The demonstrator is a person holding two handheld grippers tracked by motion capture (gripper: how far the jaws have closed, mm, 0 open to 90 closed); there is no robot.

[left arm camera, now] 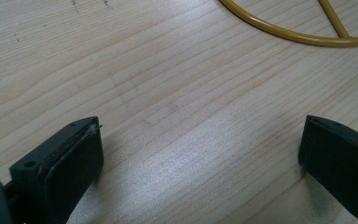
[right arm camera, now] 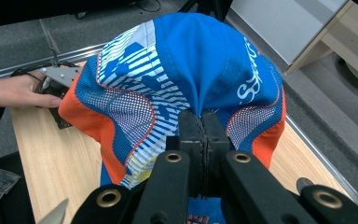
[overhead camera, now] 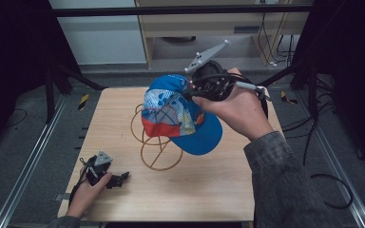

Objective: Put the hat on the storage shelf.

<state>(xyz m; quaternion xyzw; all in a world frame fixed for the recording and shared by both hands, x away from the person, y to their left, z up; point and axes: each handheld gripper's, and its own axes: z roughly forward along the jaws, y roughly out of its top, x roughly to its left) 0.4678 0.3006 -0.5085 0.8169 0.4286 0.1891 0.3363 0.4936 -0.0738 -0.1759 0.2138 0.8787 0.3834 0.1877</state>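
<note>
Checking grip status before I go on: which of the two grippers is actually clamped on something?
The right gripper, raised above the table: its jaws are shut on the cap. The left gripper rests open on the table, holding nothing.

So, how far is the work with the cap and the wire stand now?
Done: the right gripper is shut on the cap by a pinch of crown fabric. In hand: the cap is held over the yellow wire stand; whether it touches the stand cannot be told. Left: the cap is not released. The left gripper rests open on the table.
</note>
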